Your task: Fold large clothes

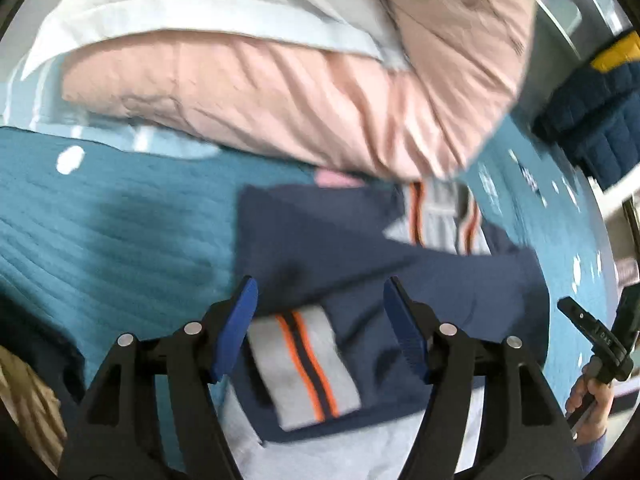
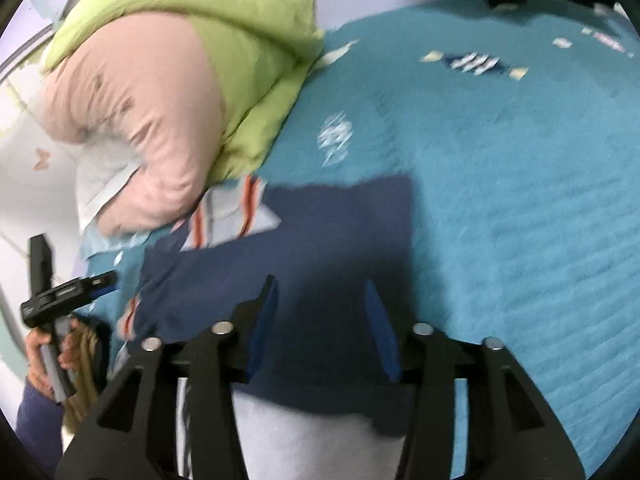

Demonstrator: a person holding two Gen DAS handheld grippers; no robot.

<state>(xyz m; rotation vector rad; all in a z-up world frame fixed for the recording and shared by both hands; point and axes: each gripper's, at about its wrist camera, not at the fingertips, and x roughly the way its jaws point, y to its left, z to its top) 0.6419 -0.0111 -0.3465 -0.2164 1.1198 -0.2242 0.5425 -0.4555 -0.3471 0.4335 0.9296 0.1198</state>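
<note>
Left wrist view: the left gripper [image 1: 320, 320] hangs over a navy-blue fabric garment with grey panels and orange stripes [image 1: 360, 272], which lies partly folded on a teal quilted bedspread [image 1: 120, 232]. Its blue-padded jaws stand apart with nothing pinched; a grey orange-striped band [image 1: 304, 364] lies beneath the gap. A pink quilted duvet [image 1: 300, 92] is bunched just beyond the garment. The right gripper [image 1: 600, 344] shows at the right edge, held in a hand [image 1: 592, 404].

Right wrist view: the right gripper [image 2: 320, 320] is also unclenched and empty above the garment's navy panel [image 2: 340, 232]. A lime-green pillow [image 2: 240, 40] sits behind the duvet. The left gripper [image 2: 68, 292] appears at the left edge.

Judged step: regrip for the next fold. Seat each pad pair on one edge of the cloth, taking every layer, and raise both hands evenly so that the fold lands square, clear of the duvet.
</note>
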